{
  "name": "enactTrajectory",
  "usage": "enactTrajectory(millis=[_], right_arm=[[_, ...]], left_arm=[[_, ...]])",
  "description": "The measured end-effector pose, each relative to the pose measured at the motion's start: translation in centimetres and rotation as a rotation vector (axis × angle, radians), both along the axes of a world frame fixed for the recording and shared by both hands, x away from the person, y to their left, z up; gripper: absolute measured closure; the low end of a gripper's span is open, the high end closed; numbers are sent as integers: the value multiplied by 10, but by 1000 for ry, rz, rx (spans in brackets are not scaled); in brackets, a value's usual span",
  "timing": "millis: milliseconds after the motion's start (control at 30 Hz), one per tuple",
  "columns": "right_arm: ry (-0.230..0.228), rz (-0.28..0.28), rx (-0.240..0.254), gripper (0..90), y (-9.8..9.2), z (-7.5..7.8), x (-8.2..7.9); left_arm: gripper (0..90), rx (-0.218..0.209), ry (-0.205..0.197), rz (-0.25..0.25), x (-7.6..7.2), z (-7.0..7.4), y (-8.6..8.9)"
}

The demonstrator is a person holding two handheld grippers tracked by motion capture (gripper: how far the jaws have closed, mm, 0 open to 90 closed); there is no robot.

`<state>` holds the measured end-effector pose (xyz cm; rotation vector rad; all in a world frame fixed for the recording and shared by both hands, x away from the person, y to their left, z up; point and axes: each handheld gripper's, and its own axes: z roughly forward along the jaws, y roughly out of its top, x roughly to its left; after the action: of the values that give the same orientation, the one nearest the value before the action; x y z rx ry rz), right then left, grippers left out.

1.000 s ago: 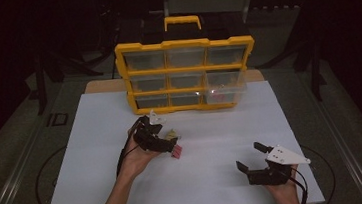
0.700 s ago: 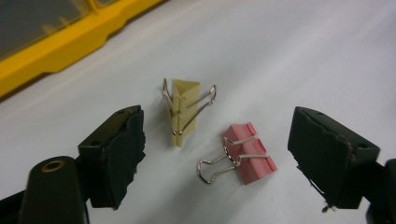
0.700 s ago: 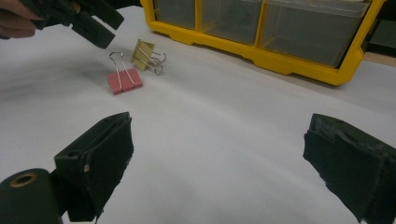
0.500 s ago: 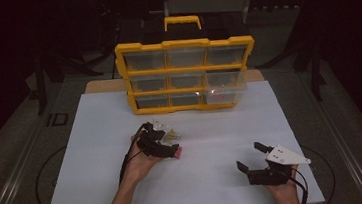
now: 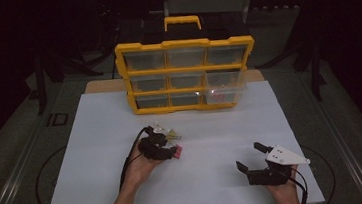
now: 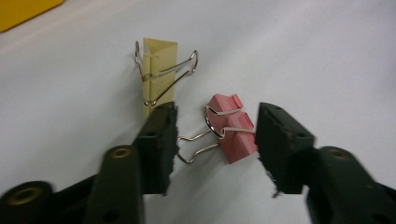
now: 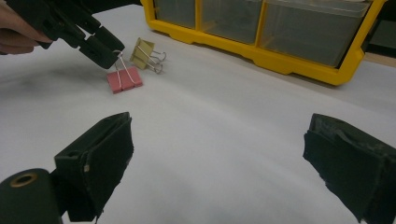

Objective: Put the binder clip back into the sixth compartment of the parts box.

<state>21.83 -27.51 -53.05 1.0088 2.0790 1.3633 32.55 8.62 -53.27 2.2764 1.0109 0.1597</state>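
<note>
Lining up on the pink binder clip point(image 6: 232, 128)

I'm straddling it with my left gripper point(image 6: 215, 140), jaws open and empty; squaring onto the body, not the wire handles, should help.

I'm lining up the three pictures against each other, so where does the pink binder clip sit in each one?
High view: the pink binder clip lies on the white table, just right of the left gripper.
Left gripper view: centre of the picture, between the open jaws.
Right gripper view: upper left, below the left gripper's jaws.
Shared landmark: the yellow binder clip beside it.
</note>
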Motion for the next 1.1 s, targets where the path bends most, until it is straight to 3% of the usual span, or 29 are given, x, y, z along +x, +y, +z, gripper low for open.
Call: enactTrajectory(millis=[33,200,367,667,1100], right_arm=[[0,0,0,77,0,0,0],[0,0,-1,77,0,0,0],[0,0,-2,77,0,0,0],[0,0,-3,77,0,0,0],[-3,0,-4,77,0,0,1]], left_arm=[[561,-5,7,-9,0,0,-1],[769,-30,19,-16,0,0,-2],[872,-71,31,-57,-3,2,-3],[900,-53,-12,-108,-6,10,-12],[900,-68,-93,-97,0,38,-16]])
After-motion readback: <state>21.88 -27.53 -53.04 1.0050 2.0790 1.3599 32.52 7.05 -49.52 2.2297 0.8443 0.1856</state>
